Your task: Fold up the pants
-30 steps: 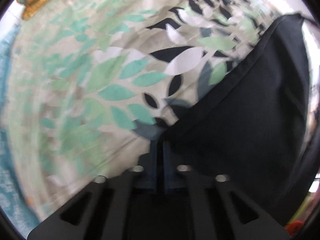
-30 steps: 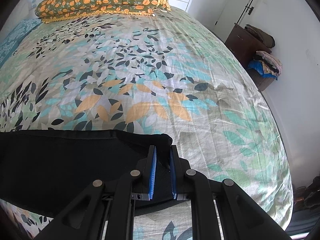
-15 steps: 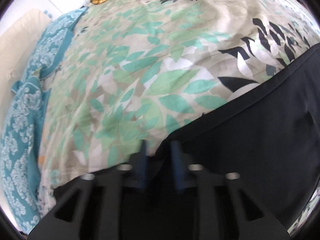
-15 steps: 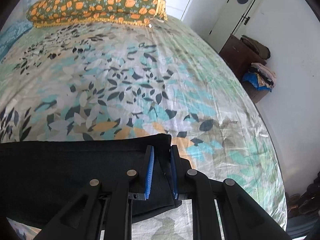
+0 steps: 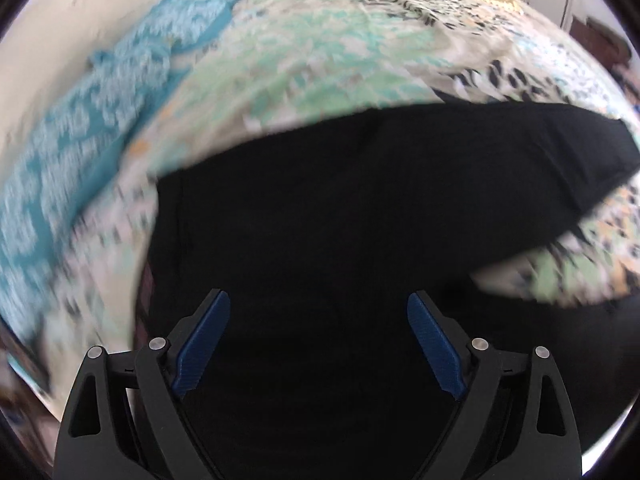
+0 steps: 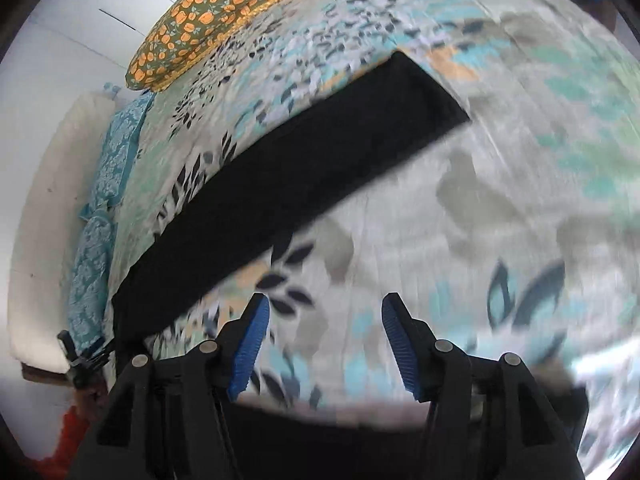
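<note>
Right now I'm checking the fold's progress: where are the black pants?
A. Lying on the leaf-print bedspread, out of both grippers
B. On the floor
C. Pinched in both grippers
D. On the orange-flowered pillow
A: the black pants lie flat on the bedspread; both grippers' jaws are opening, nothing between them.

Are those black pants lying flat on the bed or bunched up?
Flat. The black pants lie as a long, straight-edged strip on the leaf-print bedspread; how many layers, cannot tell.

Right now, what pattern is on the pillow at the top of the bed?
Orange pumpkins on dark green, clearest in the right wrist view: pillow.
</note>
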Motion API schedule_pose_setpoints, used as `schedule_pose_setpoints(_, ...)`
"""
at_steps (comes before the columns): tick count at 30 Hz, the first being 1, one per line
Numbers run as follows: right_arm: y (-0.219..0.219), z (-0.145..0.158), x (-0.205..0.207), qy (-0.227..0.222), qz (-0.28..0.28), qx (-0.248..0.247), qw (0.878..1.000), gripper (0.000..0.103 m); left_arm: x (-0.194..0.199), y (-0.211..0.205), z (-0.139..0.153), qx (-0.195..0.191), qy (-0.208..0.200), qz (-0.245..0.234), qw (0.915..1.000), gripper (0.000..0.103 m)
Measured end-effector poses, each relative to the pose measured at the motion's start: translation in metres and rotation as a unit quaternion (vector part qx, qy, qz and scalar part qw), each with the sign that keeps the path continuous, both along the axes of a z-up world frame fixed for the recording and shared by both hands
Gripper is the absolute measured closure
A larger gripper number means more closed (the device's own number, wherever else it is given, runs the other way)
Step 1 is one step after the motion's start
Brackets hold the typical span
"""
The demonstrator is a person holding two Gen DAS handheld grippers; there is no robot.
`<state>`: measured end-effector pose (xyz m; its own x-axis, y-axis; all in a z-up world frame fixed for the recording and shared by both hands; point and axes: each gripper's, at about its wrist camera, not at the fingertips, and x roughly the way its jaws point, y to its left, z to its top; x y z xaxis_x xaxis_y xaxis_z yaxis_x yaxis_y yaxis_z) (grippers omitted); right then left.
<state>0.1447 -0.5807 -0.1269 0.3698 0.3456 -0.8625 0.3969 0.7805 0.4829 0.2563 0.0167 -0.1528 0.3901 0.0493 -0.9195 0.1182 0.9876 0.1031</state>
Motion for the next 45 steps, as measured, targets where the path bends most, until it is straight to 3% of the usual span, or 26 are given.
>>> schedule_pose_setpoints(4,-0.032,-0.048,-0.082,0.131,-0.073,-0.050,0.987,0.037,-0.048,-0.006,-0.037,-0.006,0.055,0.007,0.9984,0.010)
schedule_pose_setpoints(6,-0.060,-0.054,-0.112,0.092,-0.137,-0.006,0.986,0.058,-0.057,-0.008,-0.051,0.003,0.067,0.009,0.9977,0.003)
schedule_pose_setpoints(7,-0.071,-0.055,-0.122,0.089,-0.169,0.009,0.981,0.075,-0.062,-0.006,-0.051,0.003,0.048,0.013,0.9988,0.001)
schedule_pose_setpoints(8,-0.076,-0.053,-0.125,0.096,-0.183,-0.002,0.978,0.081,-0.064,-0.002,-0.052,0.002,0.043,0.023,0.9988,0.000)
schedule_pose_setpoints(9,-0.075,-0.049,-0.126,0.099,-0.180,-0.026,0.978,0.081,-0.064,0.002,-0.051,-0.005,0.049,0.035,0.9982,0.000)
schedule_pose_setpoints(10,-0.071,-0.044,-0.124,0.102,-0.172,-0.049,0.979,0.081,-0.065,0.004,-0.048,-0.007,0.051,0.044,0.9977,0.000)
schedule_pose_setpoints(12,-0.059,-0.033,-0.122,0.108,-0.166,-0.081,0.977,0.071,-0.071,0.007,-0.040,-0.005,0.050,0.059,0.9970,0.001)
schedule_pose_setpoints(14,-0.045,-0.015,-0.117,0.090,-0.163,-0.116,0.976,0.043,-0.080,0.009,-0.030,-0.013,0.034,0.070,0.9969,0.002)
schedule_pose_setpoints(18,0.014,0.019,-0.112,0.007,-0.133,-0.143,0.981,0.039,-0.096,0.008,-0.013,-0.071,0.001,0.083,0.9940,0.002)
schedule_pose_setpoints(20,0.052,0.024,-0.109,-0.036,-0.122,-0.135,0.983,0.030,-0.099,-0.001,-0.010,-0.084,-0.010,0.078,0.9933,0.002)
schedule_pose_setpoints(24,0.133,0.007,-0.092,-0.072,-0.075,-0.129,0.986,0.028,-0.101,-0.025,-0.019,-0.064,-0.010,0.034,0.9973,0.002)
schedule_pose_setpoints(27,0.180,-0.018,-0.077,-0.058,-0.014,-0.148,0.987,0.028,-0.092,-0.028,-0.041,-0.047,0.020,0.026,0.9984,0.000)
schedule_pose_setpoints(28,0.190,-0.024,-0.075,-0.051,0.009,-0.154,0.987,0.028,-0.092,-0.028,-0.042,-0.043,0.011,0.024,0.9987,0.000)
schedule_pose_setpoints(32,0.214,-0.030,-0.068,-0.047,0.070,-0.216,0.973,0.028,-0.091,-0.027,-0.045,-0.043,0.002,0.021,0.9988,0.000)
schedule_pose_setpoints(38,0.209,-0.028,-0.072,-0.042,0.061,-0.221,0.973,0.028,-0.093,-0.027,-0.047,-0.036,0.007,0.019,0.9991,0.000)
schedule_pose_setpoints(45,0.220,0.004,-0.084,-0.085,0.047,-0.224,0.970,0.028,-0.087,-0.027,-0.052,-0.027,0.011,0.016,0.9994,0.000)
